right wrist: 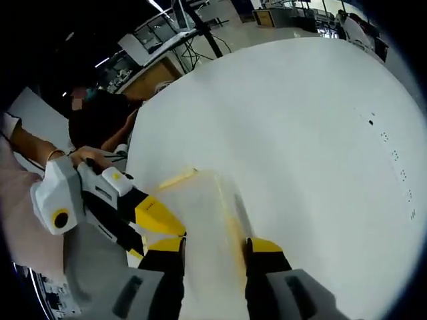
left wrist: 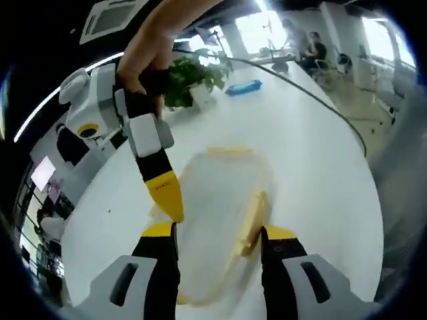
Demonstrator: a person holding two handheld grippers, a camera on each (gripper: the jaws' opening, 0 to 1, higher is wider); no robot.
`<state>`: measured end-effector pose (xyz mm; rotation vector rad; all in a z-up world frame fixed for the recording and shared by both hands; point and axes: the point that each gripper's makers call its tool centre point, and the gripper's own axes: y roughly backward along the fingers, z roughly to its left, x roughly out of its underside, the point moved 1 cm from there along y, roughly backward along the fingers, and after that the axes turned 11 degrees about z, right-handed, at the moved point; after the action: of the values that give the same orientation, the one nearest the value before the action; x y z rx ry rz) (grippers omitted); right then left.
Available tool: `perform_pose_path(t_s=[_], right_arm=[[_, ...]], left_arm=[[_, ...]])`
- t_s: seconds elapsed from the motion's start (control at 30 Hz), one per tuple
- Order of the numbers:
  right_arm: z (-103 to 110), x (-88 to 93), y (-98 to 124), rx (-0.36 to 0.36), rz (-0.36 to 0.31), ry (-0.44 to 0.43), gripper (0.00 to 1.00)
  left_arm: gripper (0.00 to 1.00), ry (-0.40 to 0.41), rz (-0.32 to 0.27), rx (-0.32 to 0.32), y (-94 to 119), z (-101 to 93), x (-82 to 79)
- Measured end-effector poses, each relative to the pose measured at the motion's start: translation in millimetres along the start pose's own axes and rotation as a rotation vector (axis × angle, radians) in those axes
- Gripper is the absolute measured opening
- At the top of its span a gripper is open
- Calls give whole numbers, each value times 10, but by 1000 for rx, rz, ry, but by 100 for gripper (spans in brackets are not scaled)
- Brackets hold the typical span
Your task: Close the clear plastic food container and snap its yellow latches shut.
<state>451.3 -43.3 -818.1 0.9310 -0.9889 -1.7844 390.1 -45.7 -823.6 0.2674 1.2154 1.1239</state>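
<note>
My left claw (left wrist: 219,235) stands open, its two yellow-tipped jaws straddling the near end of the clear plastic food container (left wrist: 223,220) without gripping it; the right-hand jaw sits just beside a yellow latch (left wrist: 255,223) along the container's edge. My right claw (right wrist: 215,245) is likewise spread, jaws either side of the same container (right wrist: 203,220) from the other end, and I cannot tell whether either tip is touching the plastic. In the left gripper view the right claw (left wrist: 165,193) comes in from the side, a hand (left wrist: 143,57) on its grip, its yellow tip pointing down at the container's rim; in the right gripper view the left claw (right wrist: 157,219) mirrors that, just beside the container. I judge the step in hand is pressing a latch home, so I want one claw to steady the body against the white round table (left wrist: 313,147) while the other pushes the latch flap squarely toward the wall, not across it, or the light box will skid. The lid looks seated, though blur hides whether any latch is already snapped. The container's inside is too hazy to tell if it holds anything. Farther off stand a potted green plant (left wrist: 193,77) and a flat blue object (left wrist: 243,87).
</note>
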Motion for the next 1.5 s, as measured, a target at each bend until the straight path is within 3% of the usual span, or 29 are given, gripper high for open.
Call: perform_pose_path(t_s=[0.5, 0.7, 0.77, 0.93, 1.03, 1.17, 1.33, 1.43, 1.5], right_arm=[[15, -8, -18, 62, 8, 12, 36], [14, 4, -12, 73, -22, 17, 36], [19, 5, -8, 77, -42, 18, 36], [61, 6, -32, 49, -63, 7, 36], [63, 9, -27, 55, -86, 11, 36], [63, 10, -27, 52, -107, 18, 36], [69, -10, -40, 34, -74, 21, 36], [87, -7, -47, 22, -73, 29, 36], [100, -10, -57, 16, -74, 30, 36]], left_arm=[[40, 15, -11, -34, 32, 32, -14], [40, 23, -24, -37, 36, 20, -3], [42, 39, -60, -18, 53, 21, -13], [44, -28, -40, 22, 105, -10, 8], [45, -29, -38, 30, 107, -10, -5], [48, -23, -65, 146, 148, -29, -9], [51, 11, -84, 209, 175, -31, -19], [52, 58, -89, 282, 226, -49, -36], [53, 48, -85, 284, 238, -40, -27]])
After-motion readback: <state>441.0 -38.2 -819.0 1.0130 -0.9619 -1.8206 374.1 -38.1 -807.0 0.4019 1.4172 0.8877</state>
